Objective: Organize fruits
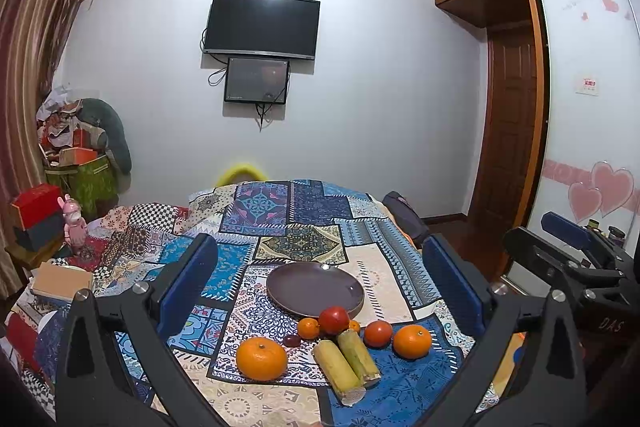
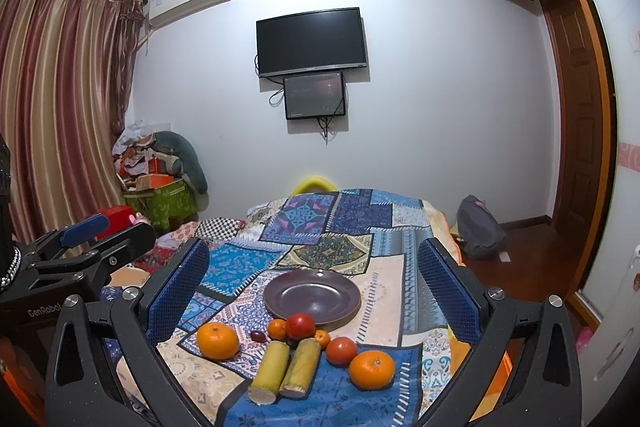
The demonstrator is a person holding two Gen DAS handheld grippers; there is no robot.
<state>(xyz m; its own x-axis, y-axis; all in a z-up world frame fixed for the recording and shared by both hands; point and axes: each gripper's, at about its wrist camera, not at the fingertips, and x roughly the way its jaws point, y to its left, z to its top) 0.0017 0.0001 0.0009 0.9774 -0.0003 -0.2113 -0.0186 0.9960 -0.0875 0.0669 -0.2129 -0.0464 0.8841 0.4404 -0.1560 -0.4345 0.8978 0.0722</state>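
On a table covered with a patchwork cloth [image 1: 304, 247] in blues, creams and blacks, a dark round plate [image 1: 315, 289] sits bare, with a cluster of fruit just in front of it, on the side nearer the cameras. The left gripper [image 1: 320, 283] is held above and short of the fruit, its blue-padded fingers spread wide and holding nothing; the plate and fruit appear in the gap between them. The right gripper [image 2: 314, 281] is held the same way, spread wide and holding nothing. In the cluster, a red tomato [image 1: 334, 319] touches the plate's near rim, with a small orange [image 1: 308, 327] beside it and a dark grape [image 1: 292, 340] near that. A second tomato [image 1: 378, 333] and an orange [image 1: 412, 341] lie to the right, a larger orange [image 1: 261, 357] to the left, and two yellow-green sugarcane pieces [image 1: 346, 363] lie side by side, closest to the cameras. The left wrist view shows the right gripper at its right edge, and a pink rabbit figure [image 1: 74, 225] on the left. The right wrist view instead shows the left gripper [image 2: 84, 231] at its left edge, long striped curtains [image 2: 52, 99], and a grey backpack [image 2: 480, 227] on the floor near a wooden door.
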